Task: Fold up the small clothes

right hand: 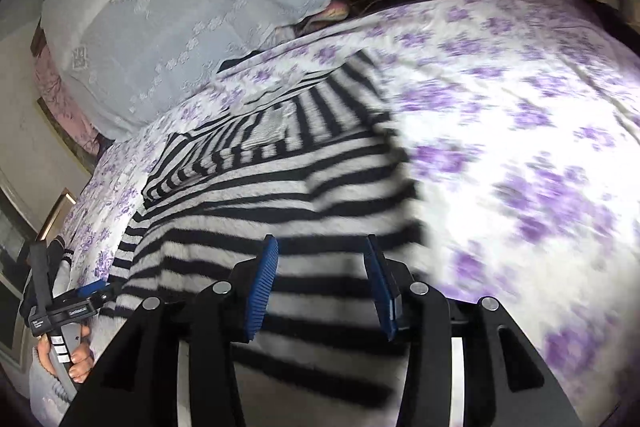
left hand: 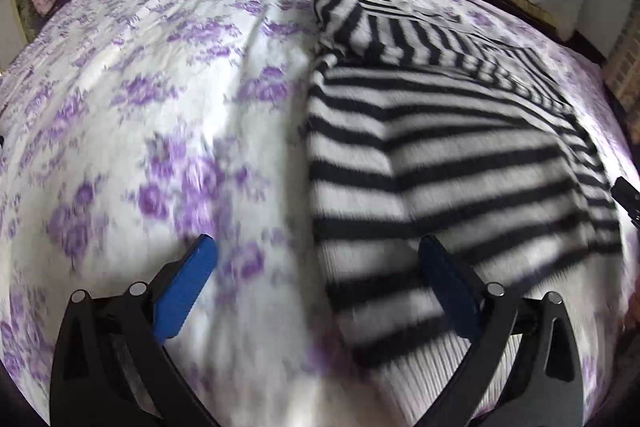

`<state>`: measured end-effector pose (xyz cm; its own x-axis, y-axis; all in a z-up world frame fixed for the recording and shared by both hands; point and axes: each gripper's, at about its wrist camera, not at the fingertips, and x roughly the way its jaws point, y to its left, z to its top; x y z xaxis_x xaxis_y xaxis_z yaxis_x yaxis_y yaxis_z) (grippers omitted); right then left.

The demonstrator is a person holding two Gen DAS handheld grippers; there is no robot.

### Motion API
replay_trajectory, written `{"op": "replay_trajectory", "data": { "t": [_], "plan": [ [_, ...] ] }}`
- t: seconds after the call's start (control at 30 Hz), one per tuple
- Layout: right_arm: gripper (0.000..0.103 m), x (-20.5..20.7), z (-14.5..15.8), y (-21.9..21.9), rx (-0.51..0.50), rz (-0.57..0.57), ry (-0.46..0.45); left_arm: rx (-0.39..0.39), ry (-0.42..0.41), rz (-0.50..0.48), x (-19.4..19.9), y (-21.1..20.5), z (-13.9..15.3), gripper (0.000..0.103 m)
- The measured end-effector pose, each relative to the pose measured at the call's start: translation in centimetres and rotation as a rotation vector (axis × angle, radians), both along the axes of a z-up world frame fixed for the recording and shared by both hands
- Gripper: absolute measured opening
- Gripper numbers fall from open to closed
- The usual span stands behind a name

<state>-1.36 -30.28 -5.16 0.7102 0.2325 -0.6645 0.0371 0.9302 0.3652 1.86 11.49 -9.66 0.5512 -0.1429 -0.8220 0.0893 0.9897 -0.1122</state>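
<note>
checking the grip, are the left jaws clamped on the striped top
No, the left gripper stands wide open above the striped top, pinching nothing.

The right tongs (right hand: 322, 287) hung parted over the striped sweater (right hand: 280, 179) on the floral bedspread (right hand: 520, 87); the left tongs (right hand: 94, 291) showed at eight o'clock.

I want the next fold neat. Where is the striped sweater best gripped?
Probably at the ribbed hem, the striped sweater's nearest edge, coming in low from the near side. It lies flat on the floral sheet, so only an edge offers fingers something to pinch.
</note>
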Motion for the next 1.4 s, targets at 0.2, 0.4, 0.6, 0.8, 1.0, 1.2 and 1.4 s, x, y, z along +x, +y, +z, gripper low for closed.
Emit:
{"op": "replay_trajectory", "data": {
  "t": [0.2,0.4,0.6,0.8,1.0,1.2,1.4],
  "plan": [
    [0.045,-4.2,-1.7,-3.2,0.022,-0.045,0.057,-0.095,0.018,-0.092,-2.8,-1.3,0.3,0.098],
    [0.049,-4.6,-2.6,-1.9,0.078,0.035,0.077,-0.162,0.040,-0.111,-2.7,-1.2,0.0,0.098],
    [0.054,-3.5,-2.9,-0.8,0.087,0.065,0.092,-0.253,0.051,-0.141,-1.5,-0.7,0.2,0.097],
    [0.053,-3.5,-2.7,-1.2,0.108,0.094,0.117,-0.394,0.116,-0.202,-1.6,0.4,0.0,0.067],
    [0.053,-4.5,-2.7,-0.6,0.092,0.120,0.125,-0.395,0.115,-0.244,-3.1,-0.4,-0.1,0.067],
    [0.044,-2.8,-2.8,-0.3,0.090,0.112,0.121,-0.452,0.123,-0.194,-0.5,-0.3,-0.2,0.048],
    [0.024,-3.8,-3.0,-1.2,0.127,0.113,0.117,-0.465,0.142,-0.193,-1.2,0.5,-0.9,0.017]
  ]
}}
